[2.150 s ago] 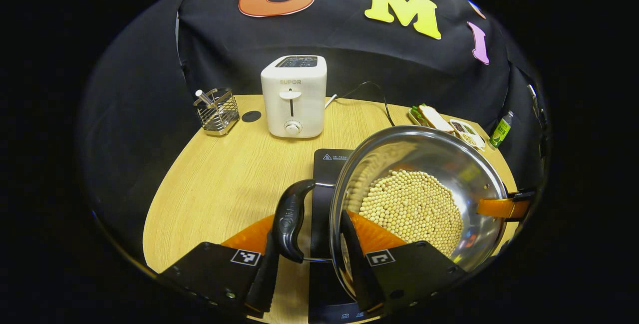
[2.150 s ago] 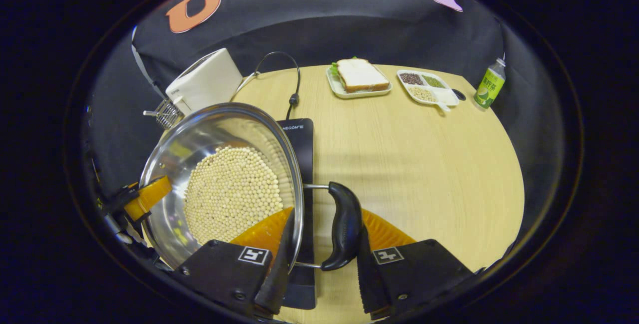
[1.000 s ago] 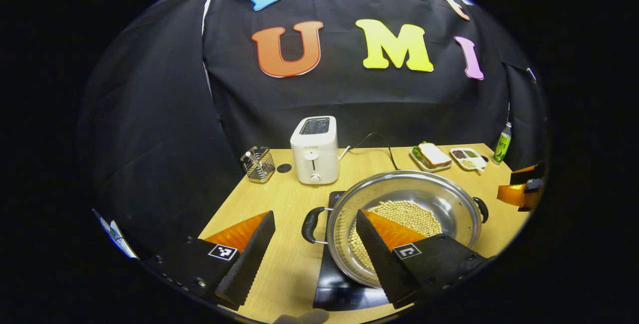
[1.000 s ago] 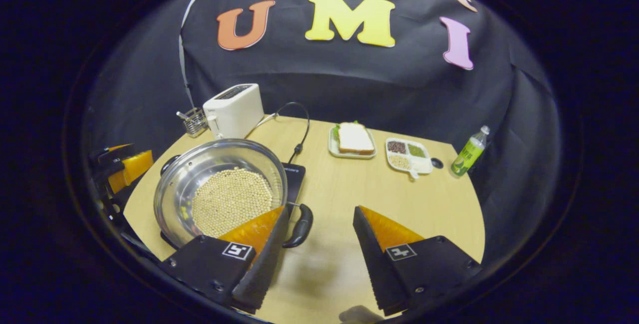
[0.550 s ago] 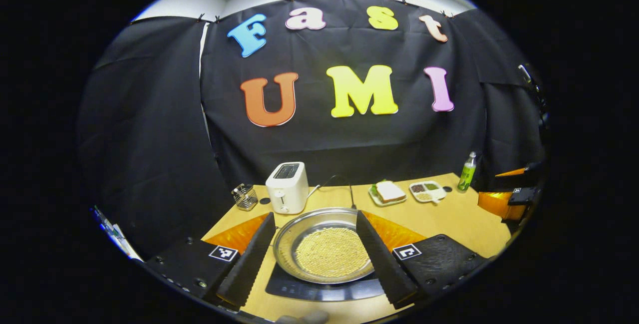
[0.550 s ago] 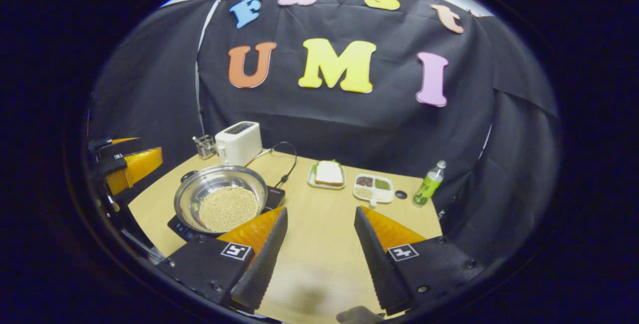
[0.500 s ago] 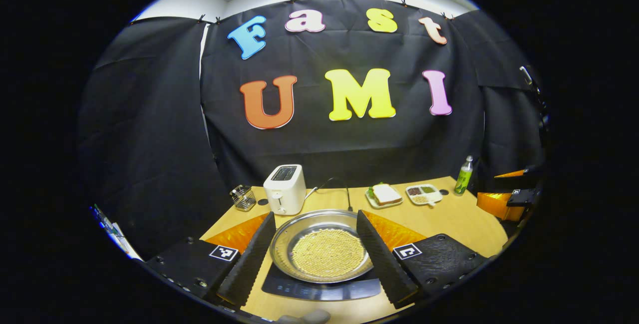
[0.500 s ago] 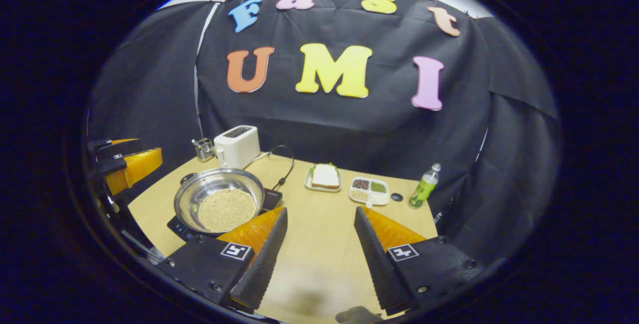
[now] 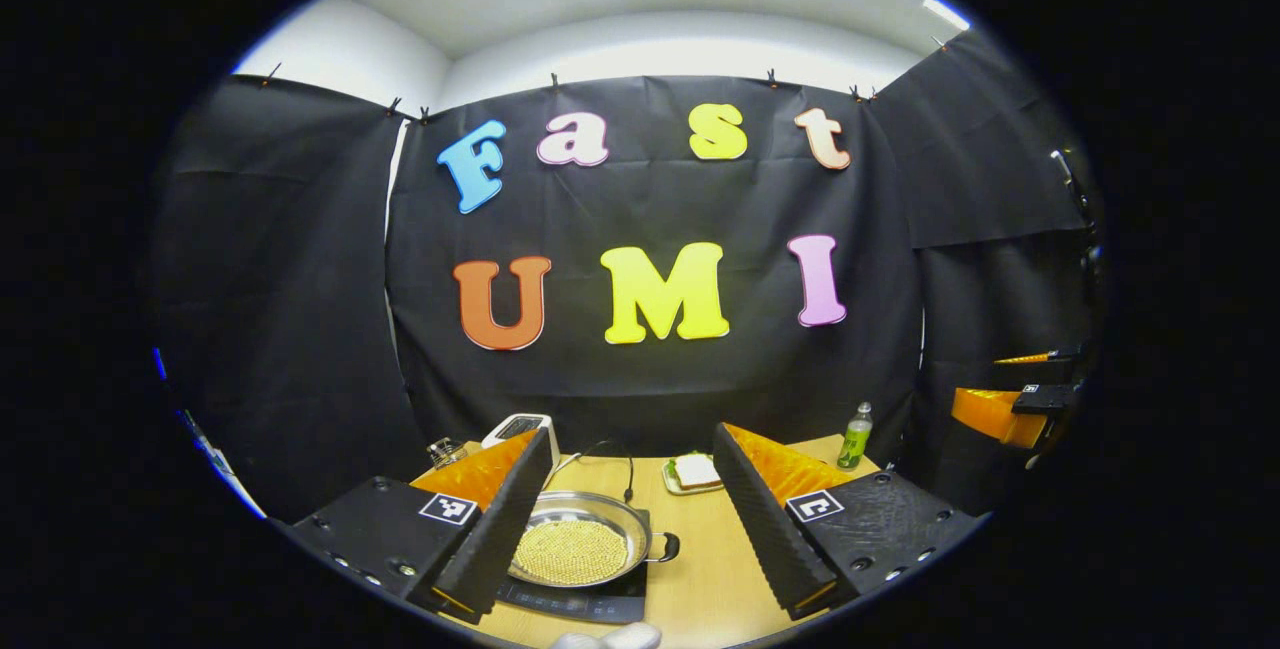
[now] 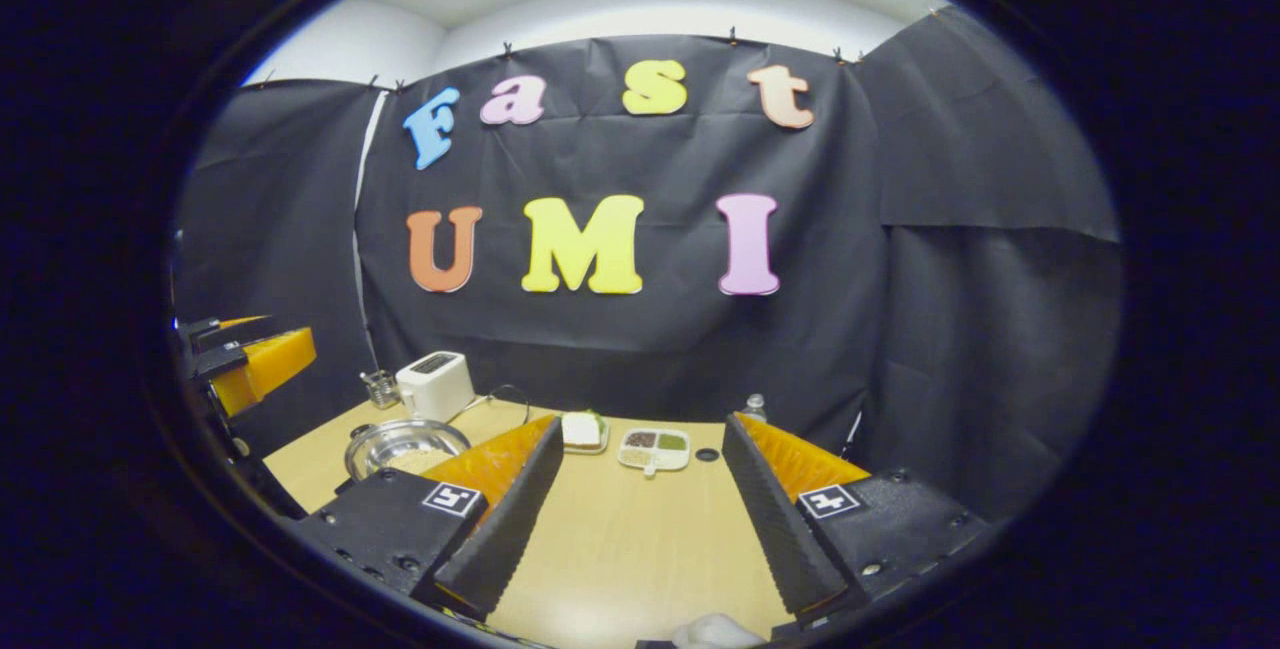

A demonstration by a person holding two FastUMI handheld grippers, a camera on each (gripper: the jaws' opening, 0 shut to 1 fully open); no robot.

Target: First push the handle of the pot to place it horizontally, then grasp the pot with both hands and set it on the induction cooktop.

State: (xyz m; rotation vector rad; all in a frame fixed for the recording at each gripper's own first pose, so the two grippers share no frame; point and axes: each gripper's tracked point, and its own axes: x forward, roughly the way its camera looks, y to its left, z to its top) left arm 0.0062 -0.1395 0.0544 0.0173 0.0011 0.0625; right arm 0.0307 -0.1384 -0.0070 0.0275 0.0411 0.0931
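The pot (image 9: 575,549) sits on the induction cooktop (image 9: 590,604) near the front of the table (image 9: 700,579), so I judge the placing done. My left tool (image 9: 632,519) hangs well above it with its fingers spread and empty; my right tool (image 10: 640,519) is likewise spread and holds nothing, over bare table. In the right gripper view the pot (image 10: 405,444) lies off to the left.

The steel pot carries a full layer of beans (image 9: 568,551), so I expect it to be heavy and its smooth wall slippery. If it needed shifting, I would take it by the two side handles, both tools together, kept level. One black handle (image 9: 668,547) shows on its right side; the opposite handle is hidden behind my left finger (image 9: 495,519). The cooktop's controls are too small to make out.
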